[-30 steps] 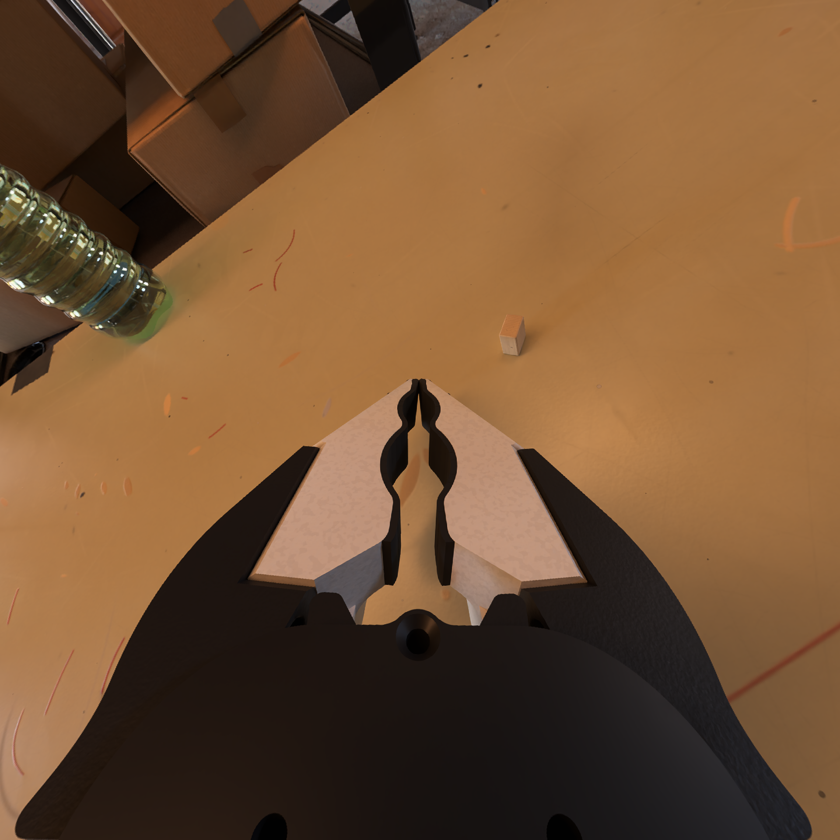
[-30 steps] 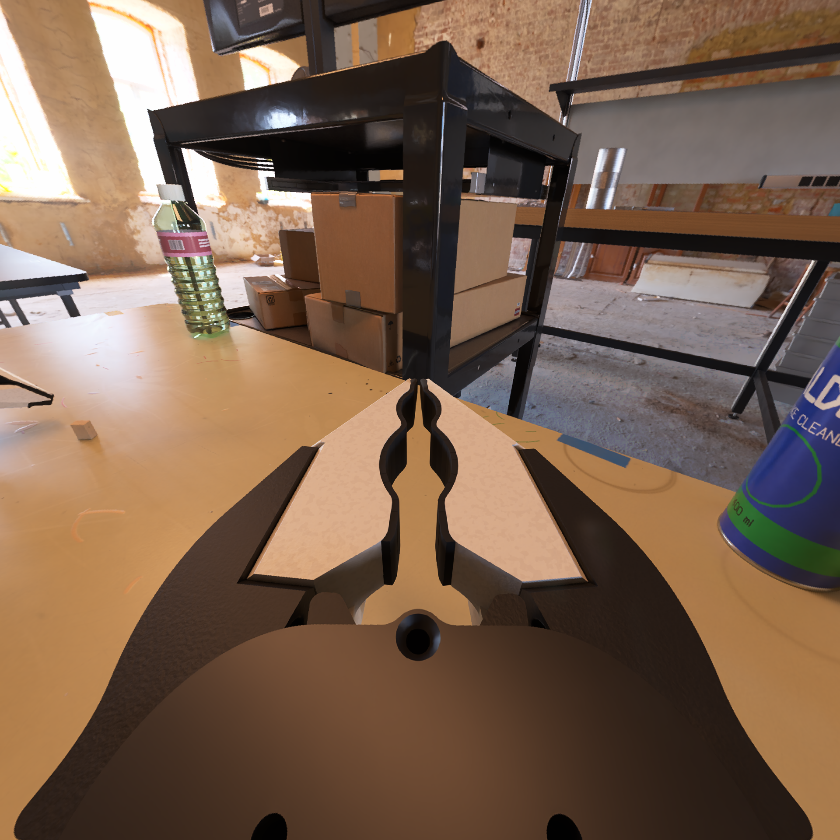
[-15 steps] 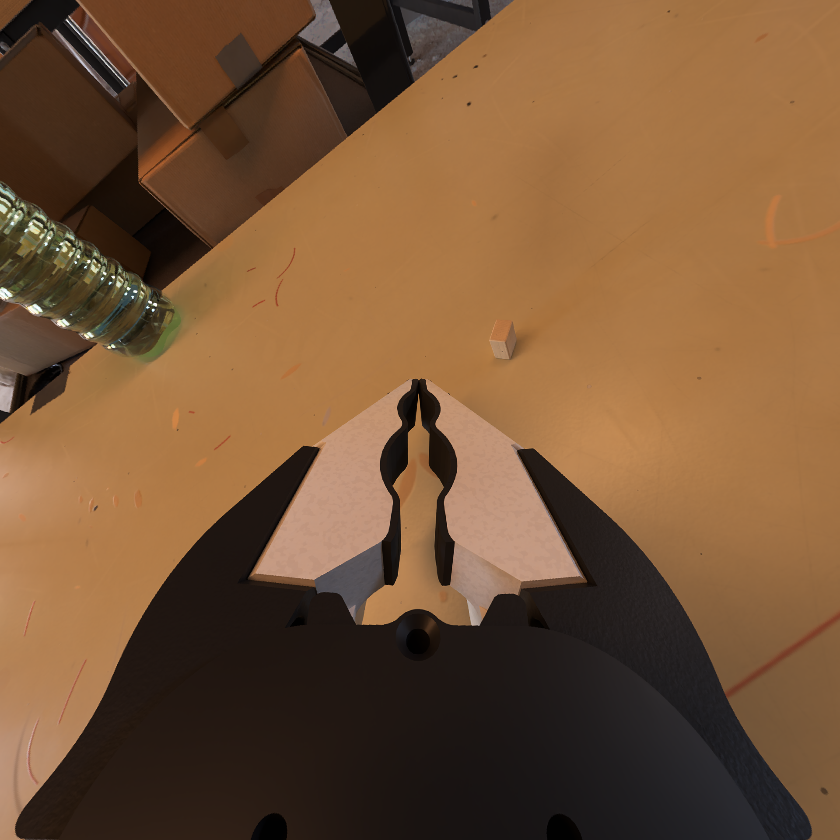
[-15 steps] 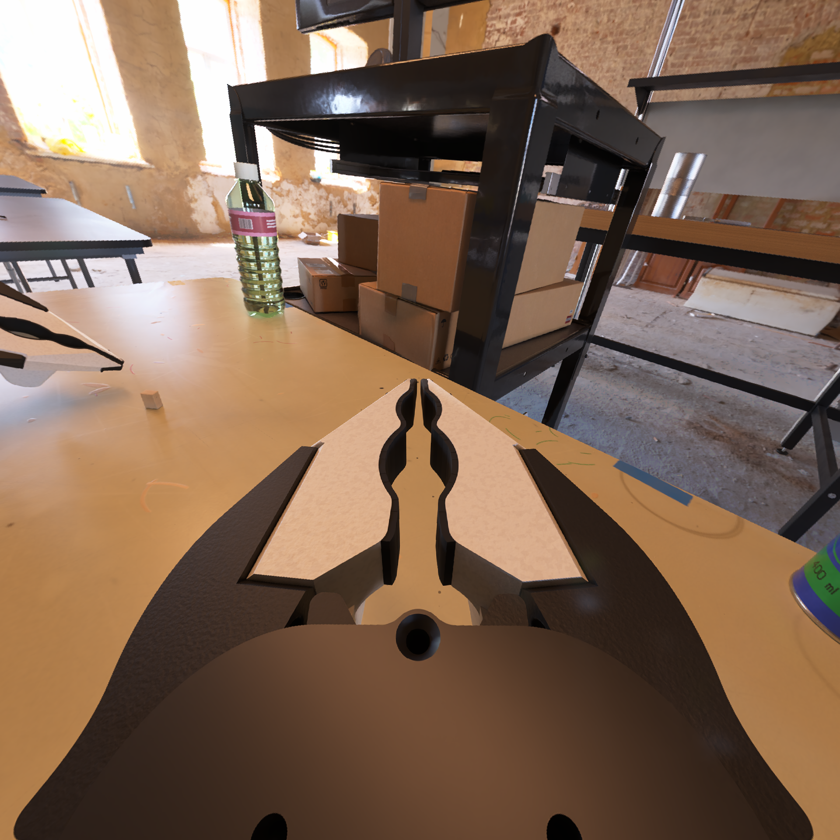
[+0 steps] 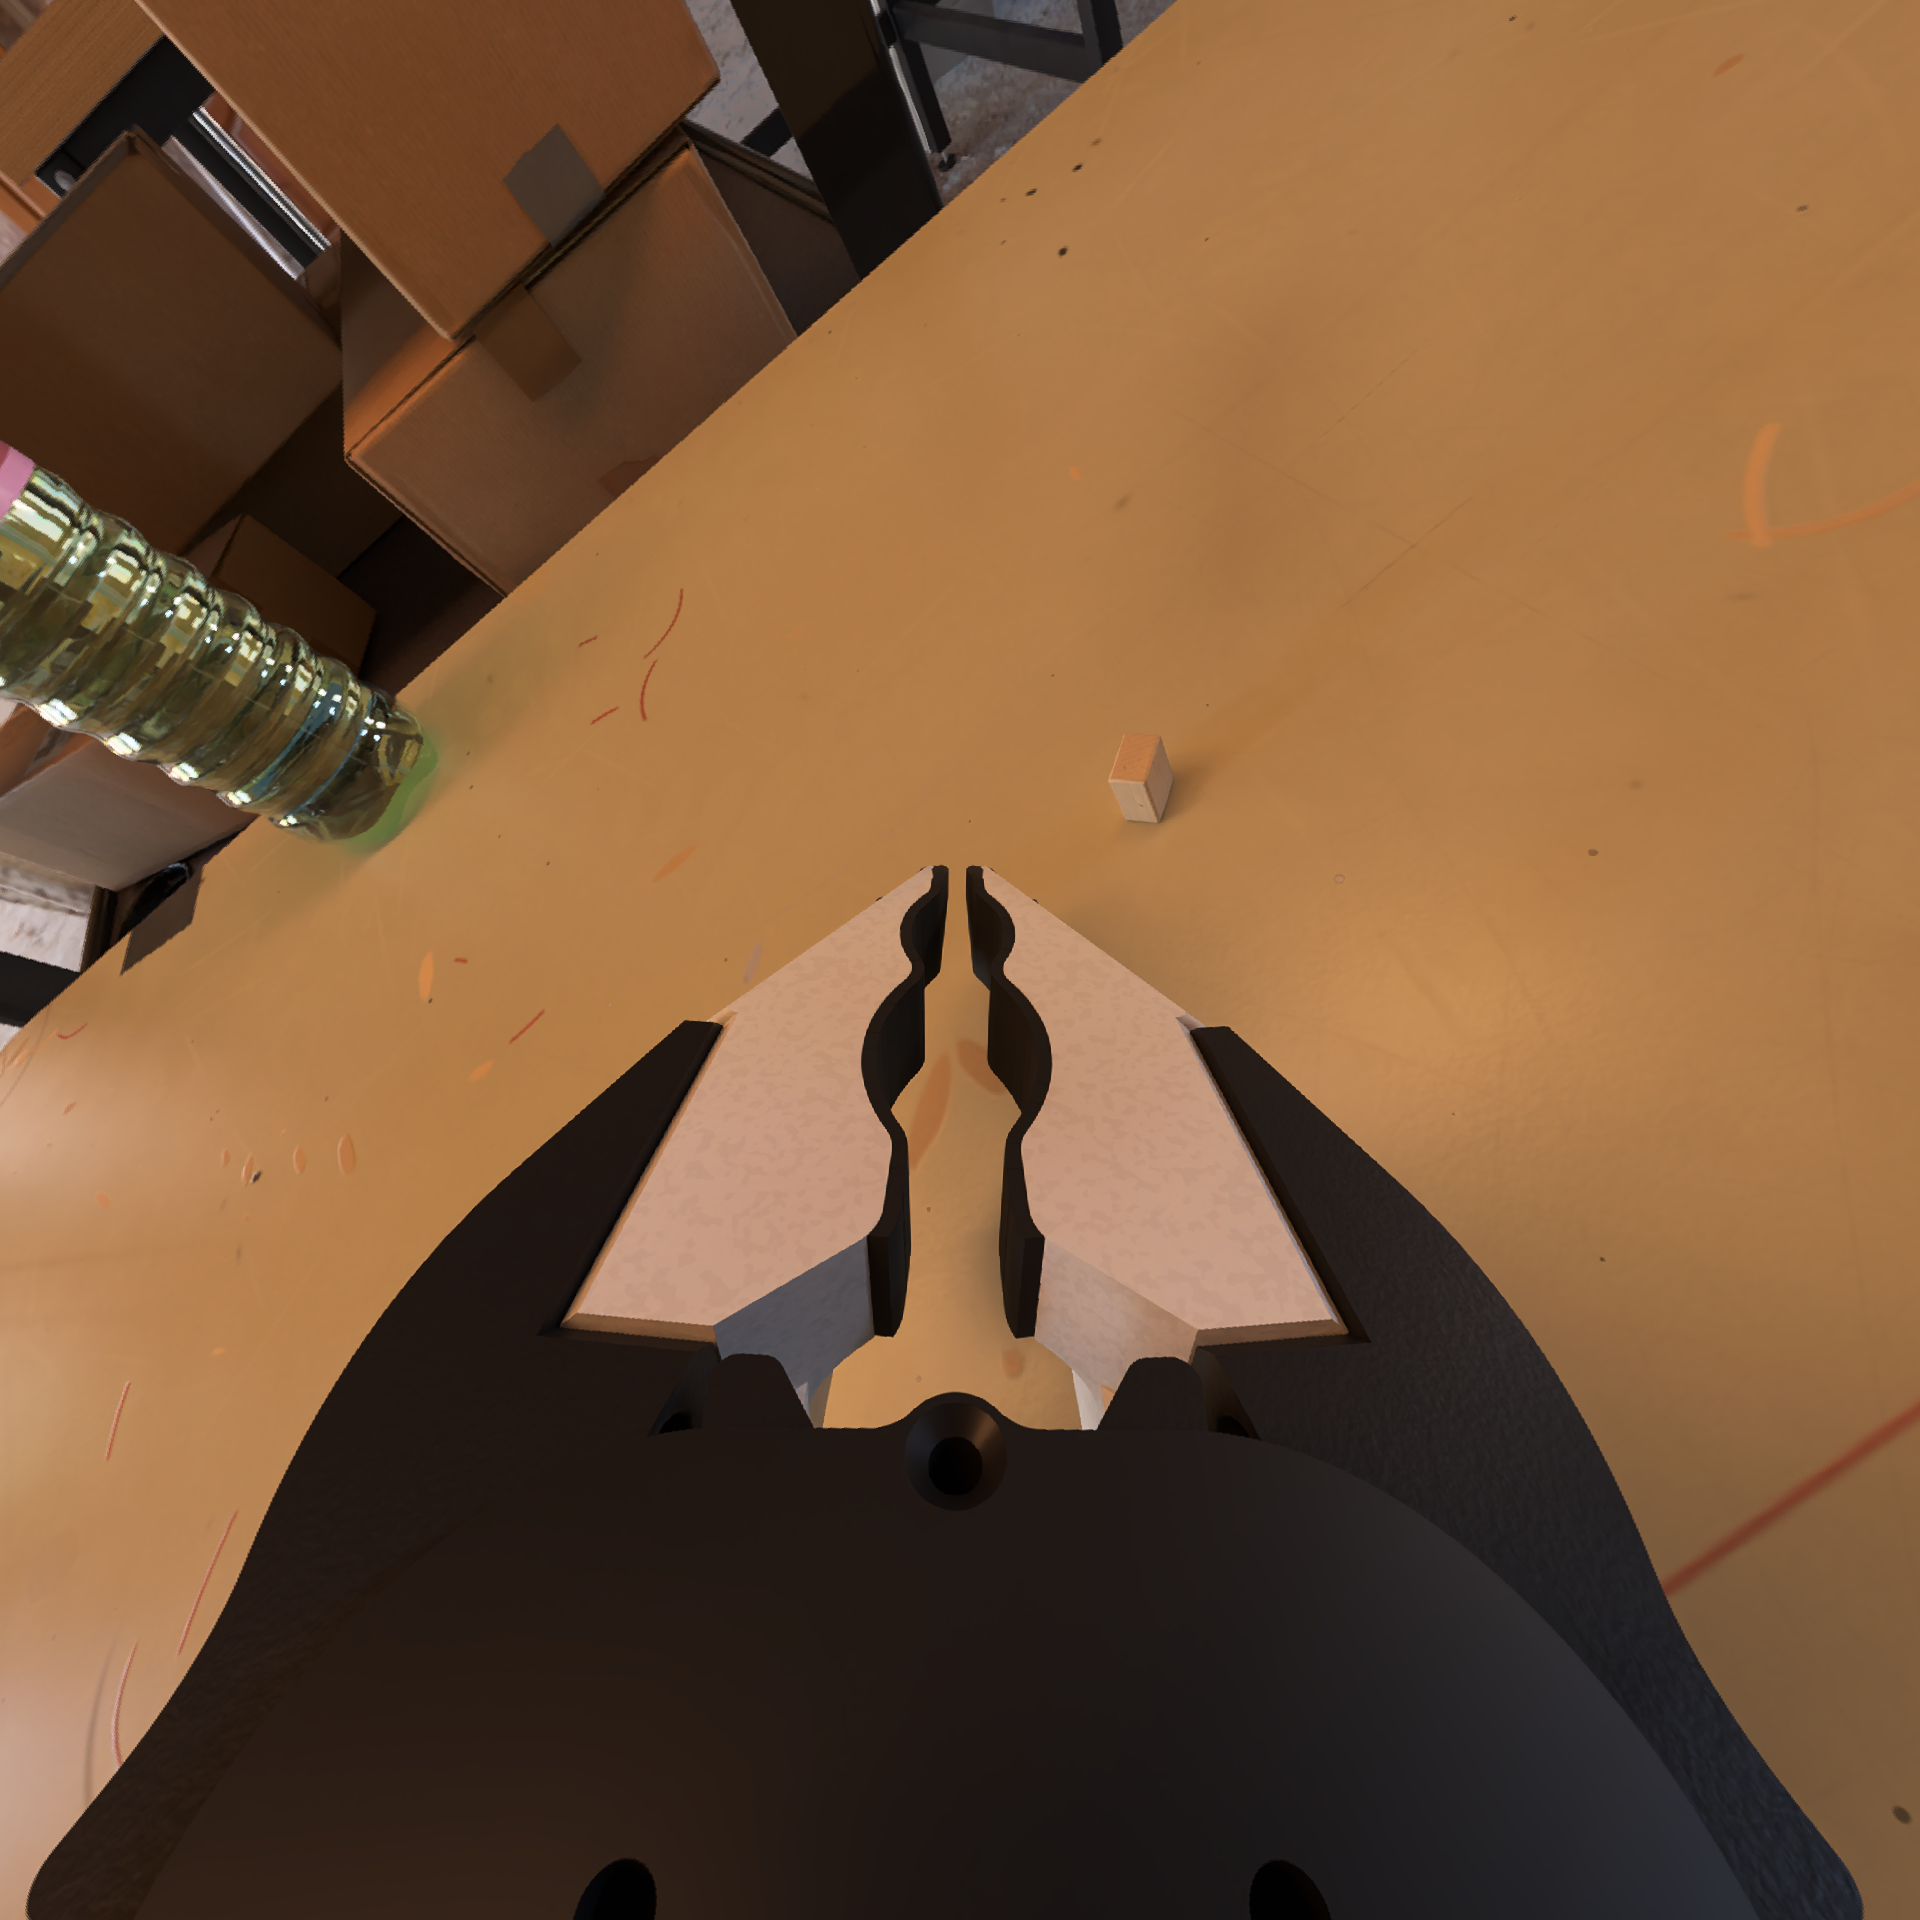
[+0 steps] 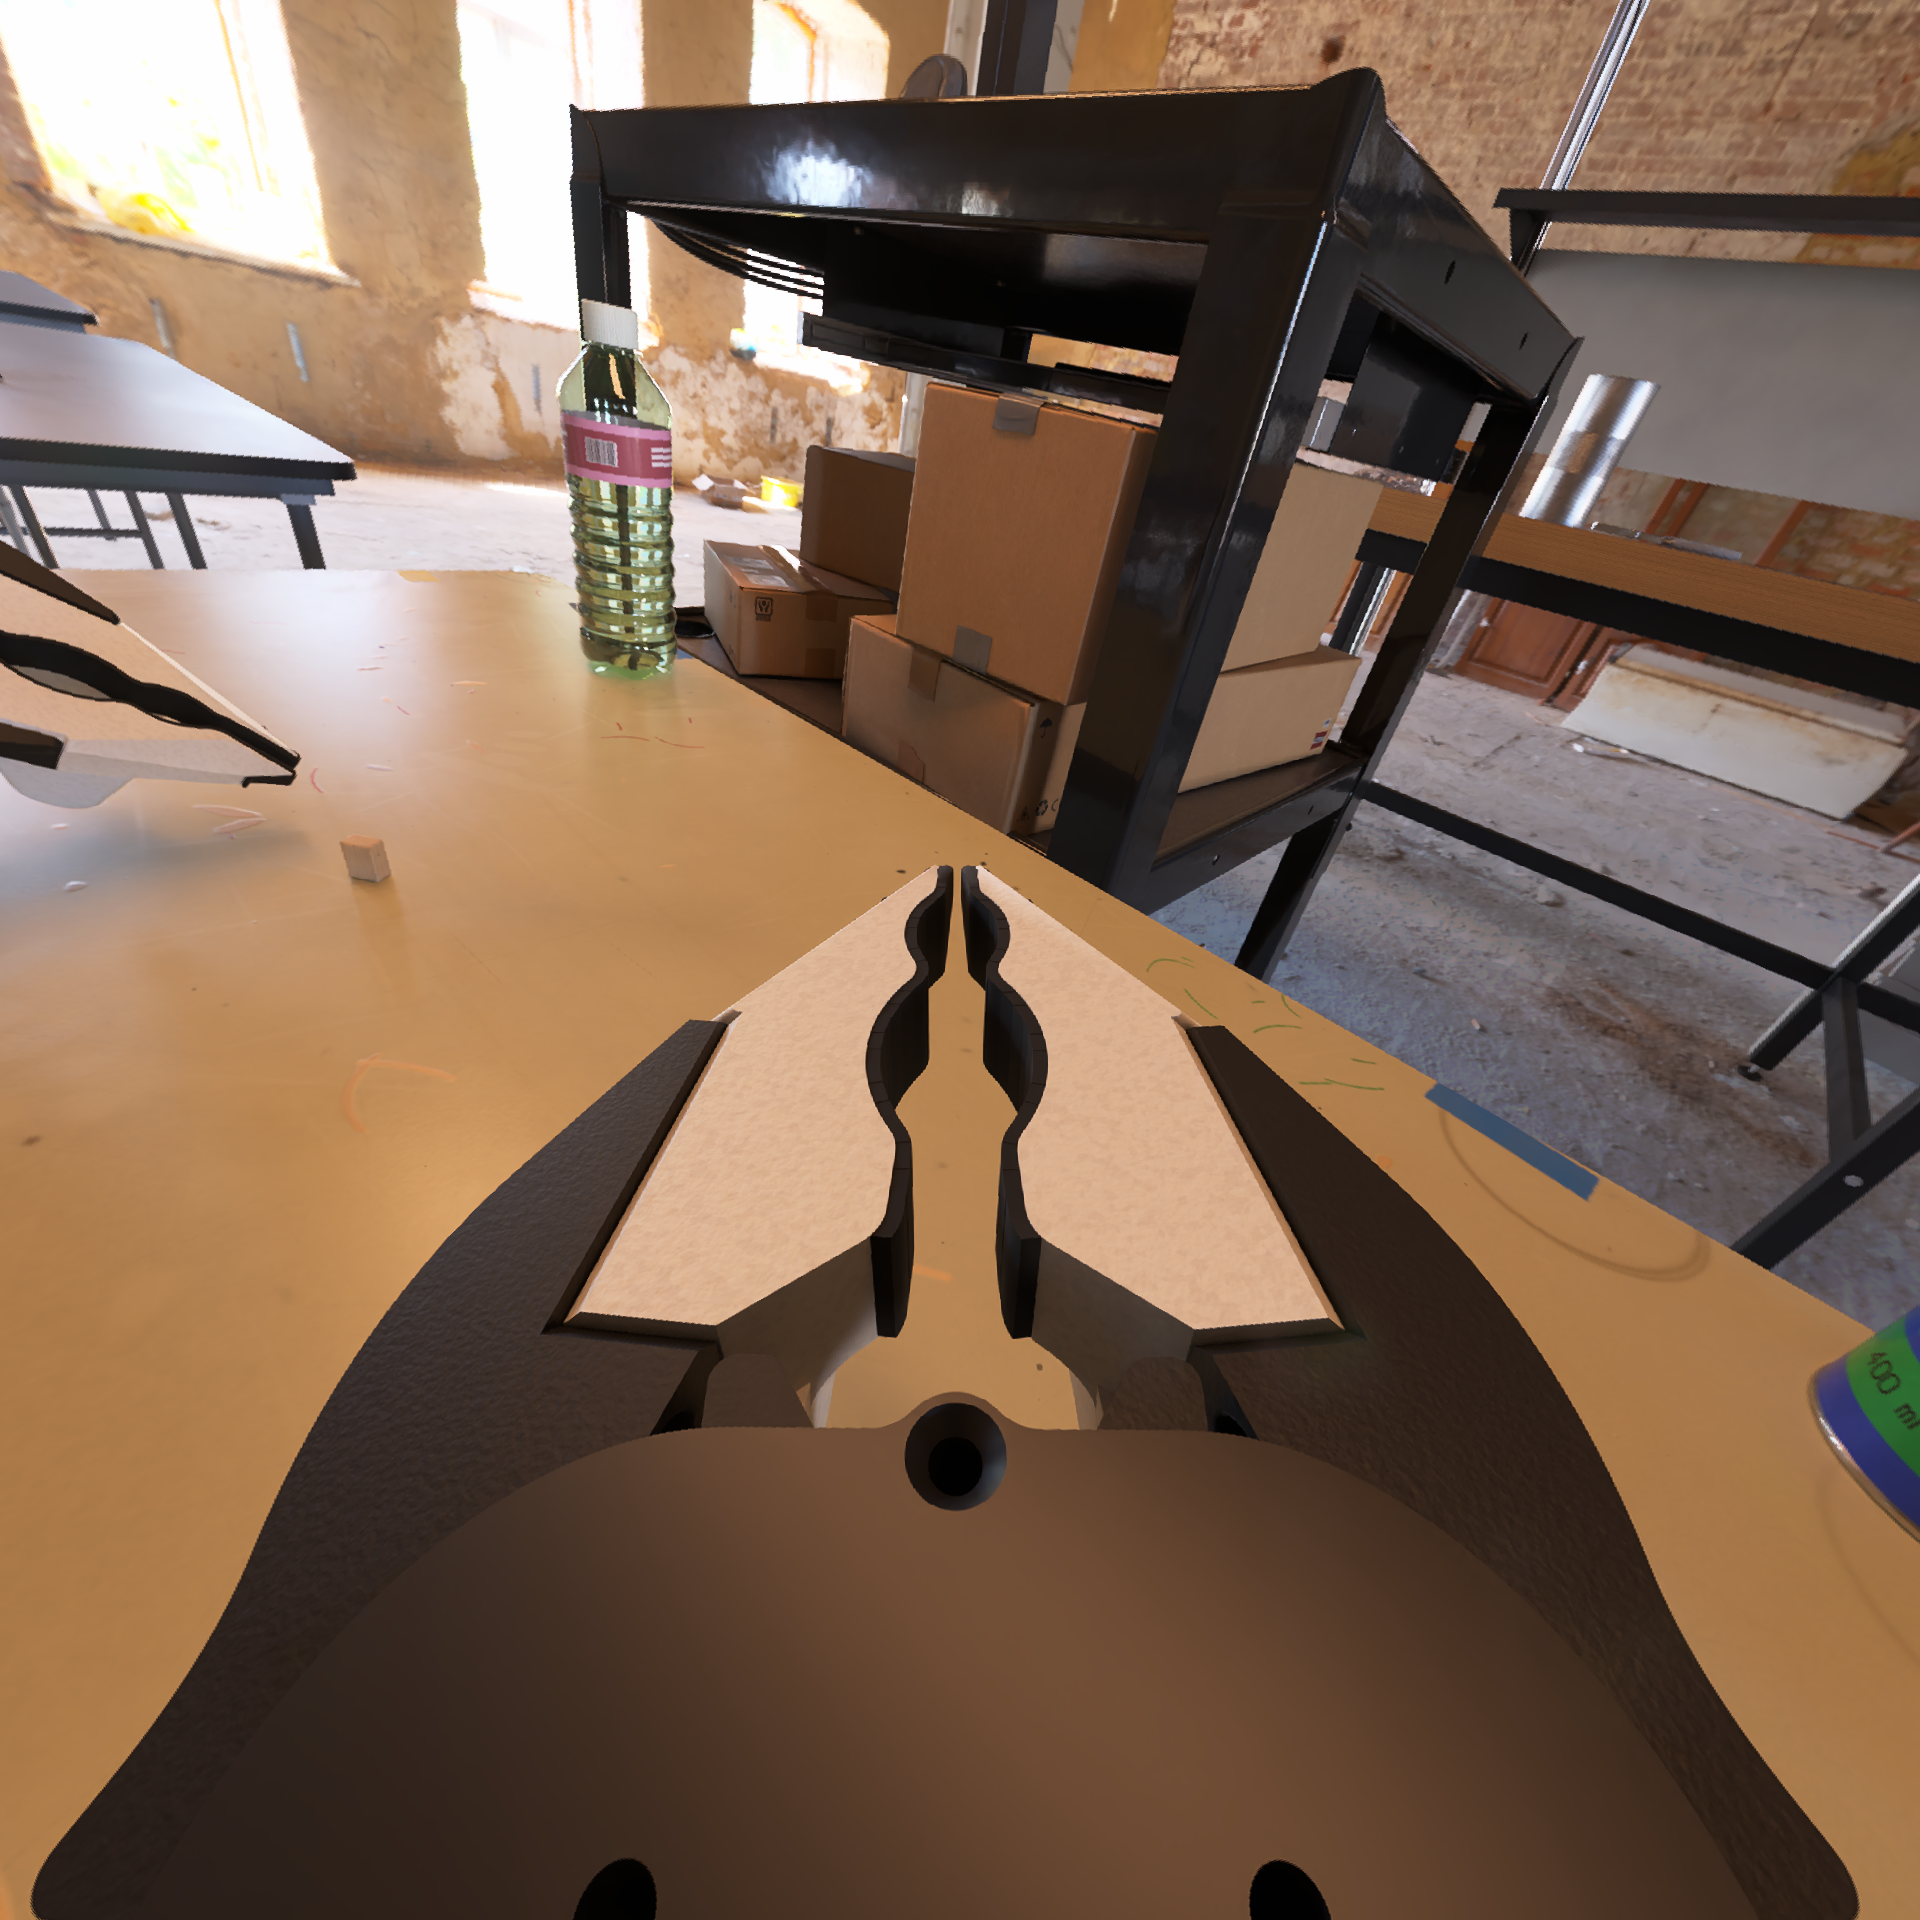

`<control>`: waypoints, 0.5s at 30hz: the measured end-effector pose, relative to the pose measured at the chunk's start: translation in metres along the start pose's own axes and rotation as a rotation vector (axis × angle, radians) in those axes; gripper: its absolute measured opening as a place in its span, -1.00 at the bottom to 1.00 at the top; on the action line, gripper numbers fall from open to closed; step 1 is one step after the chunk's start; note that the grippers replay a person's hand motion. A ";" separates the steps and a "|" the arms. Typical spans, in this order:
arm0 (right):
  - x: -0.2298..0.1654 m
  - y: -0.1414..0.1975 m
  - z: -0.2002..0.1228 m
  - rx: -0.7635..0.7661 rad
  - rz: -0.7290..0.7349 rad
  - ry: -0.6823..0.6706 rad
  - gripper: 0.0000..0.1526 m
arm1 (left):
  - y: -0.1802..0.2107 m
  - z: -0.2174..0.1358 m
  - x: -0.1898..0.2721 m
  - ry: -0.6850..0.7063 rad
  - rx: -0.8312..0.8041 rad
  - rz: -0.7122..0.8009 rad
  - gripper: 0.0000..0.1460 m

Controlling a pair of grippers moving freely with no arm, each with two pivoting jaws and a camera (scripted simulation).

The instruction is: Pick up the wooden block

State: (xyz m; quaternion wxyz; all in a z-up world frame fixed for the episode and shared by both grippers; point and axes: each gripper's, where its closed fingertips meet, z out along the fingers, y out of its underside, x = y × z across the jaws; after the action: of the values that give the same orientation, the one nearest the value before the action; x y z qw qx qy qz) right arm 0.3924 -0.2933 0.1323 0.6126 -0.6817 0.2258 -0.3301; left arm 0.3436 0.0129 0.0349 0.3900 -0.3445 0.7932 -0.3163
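The wooden block (image 5: 1140, 777) is a small pale cube on the orange-brown table (image 5: 1455, 935). In the left wrist view it lies just ahead of and to the right of my left gripper (image 5: 956, 873), which hovers above the table, shut and empty. In the right wrist view the block (image 6: 366, 858) sits far off to the left of my right gripper (image 6: 956, 873), which is also shut and empty. The left gripper (image 6: 275, 767) shows at that view's left edge, above and left of the block.
A plastic bottle of yellowish liquid (image 6: 618, 520) stands at the table's far edge (image 5: 208, 675). A blue and green can (image 6: 1870, 1423) stands at the right. Beyond the edge are cardboard boxes (image 6: 987, 582) and a black metal rack (image 6: 1195, 520).
The right wrist view has swung left: the block moved in from the left edge, the can slid to the right edge, more of the left gripper shows. The left gripper shifted slightly.
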 end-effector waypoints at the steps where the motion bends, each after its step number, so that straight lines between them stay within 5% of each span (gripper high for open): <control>1: 0.000 0.000 0.001 0.003 0.007 -0.003 -0.98 | 0.000 0.000 0.000 -0.002 -0.003 -0.003 -0.96; 15: 0.009 0.014 0.012 -0.025 0.059 -0.030 -0.98 | 0.005 0.005 0.002 0.041 -0.046 -0.025 -0.96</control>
State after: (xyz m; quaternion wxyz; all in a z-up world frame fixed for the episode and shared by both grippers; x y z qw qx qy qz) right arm 0.4080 -0.2934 0.1200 0.6167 -0.6872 0.2411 -0.2988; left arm 0.3453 0.0128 0.0280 0.3619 -0.3567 0.8037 -0.3098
